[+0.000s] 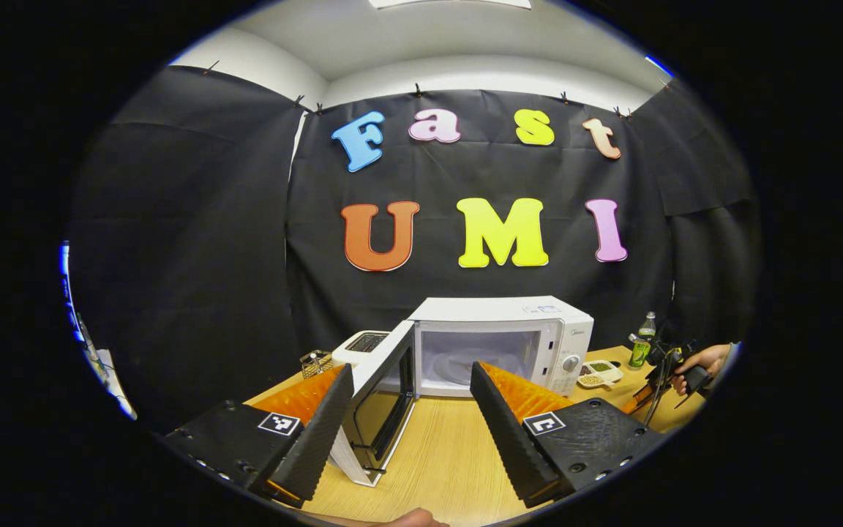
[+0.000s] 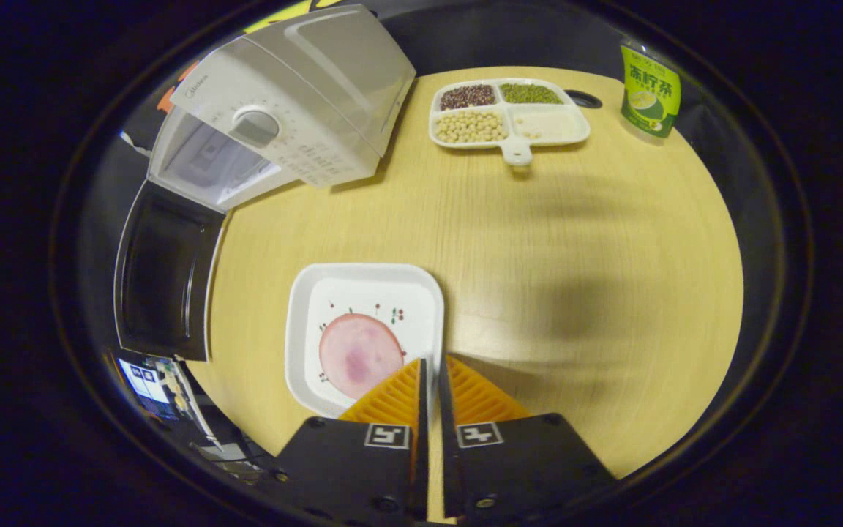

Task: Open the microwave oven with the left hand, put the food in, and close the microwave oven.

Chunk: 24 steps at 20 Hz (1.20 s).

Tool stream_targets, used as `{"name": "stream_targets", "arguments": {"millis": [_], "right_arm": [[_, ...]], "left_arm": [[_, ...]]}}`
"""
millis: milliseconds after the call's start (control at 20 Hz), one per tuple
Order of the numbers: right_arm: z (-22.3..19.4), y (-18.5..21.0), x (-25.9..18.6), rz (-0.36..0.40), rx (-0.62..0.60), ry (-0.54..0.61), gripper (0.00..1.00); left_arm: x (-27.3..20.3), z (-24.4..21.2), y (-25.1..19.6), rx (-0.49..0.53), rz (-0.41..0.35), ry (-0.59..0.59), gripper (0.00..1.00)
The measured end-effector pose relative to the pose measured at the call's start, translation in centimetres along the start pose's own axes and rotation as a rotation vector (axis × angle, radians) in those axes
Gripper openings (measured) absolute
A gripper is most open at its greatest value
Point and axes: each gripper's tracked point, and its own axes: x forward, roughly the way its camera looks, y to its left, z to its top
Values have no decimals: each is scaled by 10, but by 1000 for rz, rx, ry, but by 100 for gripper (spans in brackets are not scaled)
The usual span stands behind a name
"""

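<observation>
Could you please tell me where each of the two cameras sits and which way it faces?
Left gripper view: rides the open left tool, level, facing the white microwave oven with its door open; own fingers show below.
Right gripper view: rides the right tool, looking down at the white square plate with pink food; its fingers grip the plate's rim.
Shared: microwave oven, wooden table, divided bean tray, green bottle.
</observation>
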Motion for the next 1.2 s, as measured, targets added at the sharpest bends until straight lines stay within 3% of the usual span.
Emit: {"name": "stream_targets", "arguments": {"millis": [50,150,250,450,800,1200], "right_arm": [[-4,4,2,35,1,47,6],[-1,6,10,103,1,101,4],[0,8,8,121,-15,114,0],[0,7,10,150,-40,112,4],[-13,7,0,151,65,80,4],[-24,59,-33,176,55,-3,4]], "left_arm": [[0,1,1,9,8,-1,95],[-3,3,2,14,21,-1,95],[-5,5,4,7,27,-6,95],[-9,6,0,-44,14,11,95],[-31,17,1,-65,-36,-7,95],[-31,0,23,-33,-53,3,95]]}}
